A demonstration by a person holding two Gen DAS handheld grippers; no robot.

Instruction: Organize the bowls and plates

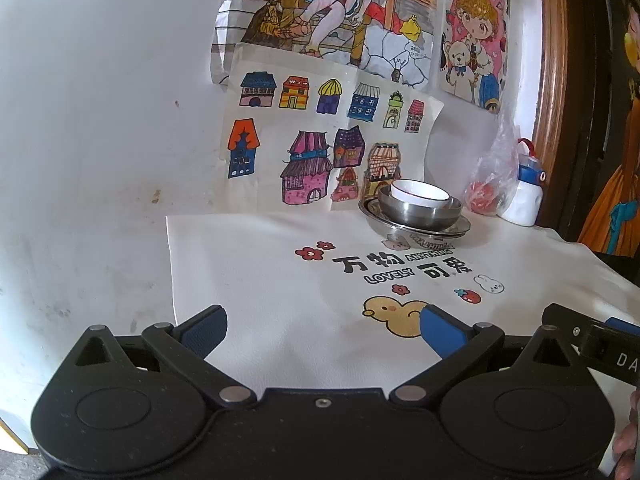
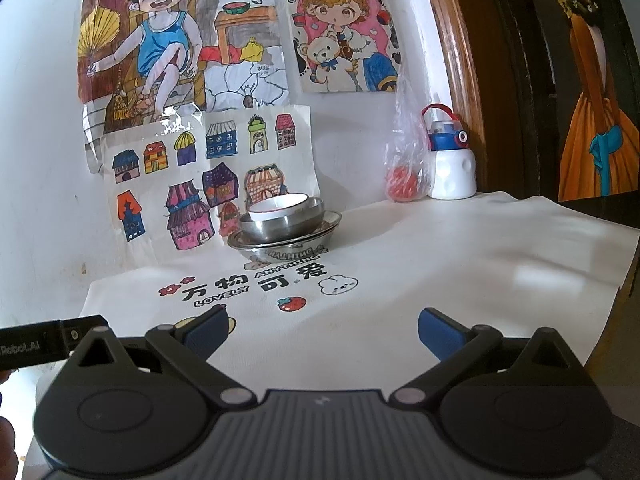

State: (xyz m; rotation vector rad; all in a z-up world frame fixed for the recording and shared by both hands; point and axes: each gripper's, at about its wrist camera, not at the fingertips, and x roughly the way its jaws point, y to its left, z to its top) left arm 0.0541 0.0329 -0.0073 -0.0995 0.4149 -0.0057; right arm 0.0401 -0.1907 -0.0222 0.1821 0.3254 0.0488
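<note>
A stack of dishes stands at the back of the table by the wall: a white bowl (image 1: 419, 192) (image 2: 278, 204) sits inside a steel bowl (image 1: 420, 214) (image 2: 280, 226), which sits in a wide steel plate (image 1: 416, 236) (image 2: 286, 249). My left gripper (image 1: 322, 330) is open and empty, low over the near part of the cloth, well short of the stack. My right gripper (image 2: 322, 330) is open and empty too, near the front of the table, apart from the stack.
A white tablecloth (image 1: 280, 280) (image 2: 440, 260) with printed cartoons covers the table. A white and blue water bottle (image 1: 524, 192) (image 2: 452, 160) and a plastic bag with red contents (image 1: 490, 184) (image 2: 404, 168) stand at the back right. Drawings hang on the wall (image 1: 100, 120).
</note>
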